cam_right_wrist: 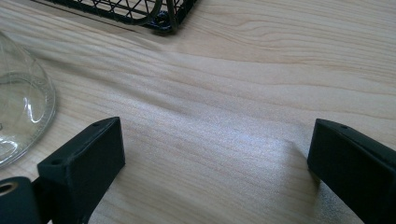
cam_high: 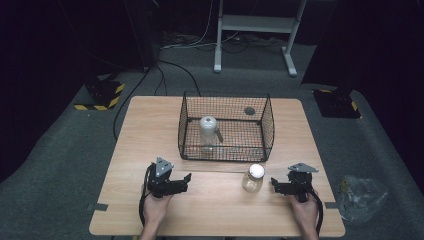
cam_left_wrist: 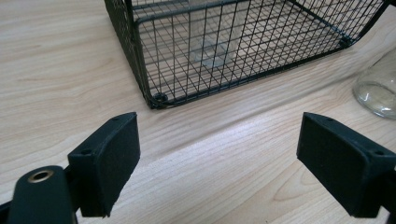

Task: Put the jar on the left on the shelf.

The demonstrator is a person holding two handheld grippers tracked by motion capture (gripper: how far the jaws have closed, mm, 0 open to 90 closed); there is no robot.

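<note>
Item: my left gripper (cam_high: 187, 178), held low over the near left of the wooden table (cam_high: 150, 125), jaws parted with bare wood between the pads. Item: my right gripper (cam_high: 274, 183), low at the near right, jaws likewise spread and holding nothing. Item: one clear glass jar (cam_high: 252, 179) with a white lid, upright on the table between my two grippers, nearer the right one and just in front of the black wire basket (cam_high: 226, 127); from the right gripper view its glass wall (cam_right_wrist: 21, 112) sits just beyond my left-hand pad. Item: a second glass jar (cam_high: 208, 131) with a grey lid, standing inside the basket. Handling, as I judge it: the right gripper is best placed, so slide level toward the near jar, centre the jaws on the body below the lid, and close gently, since smooth glass may slip or tip. Room: open wood toward me and at both sides; the basket's front wire edge close behind the jar limits any forward push.
</note>
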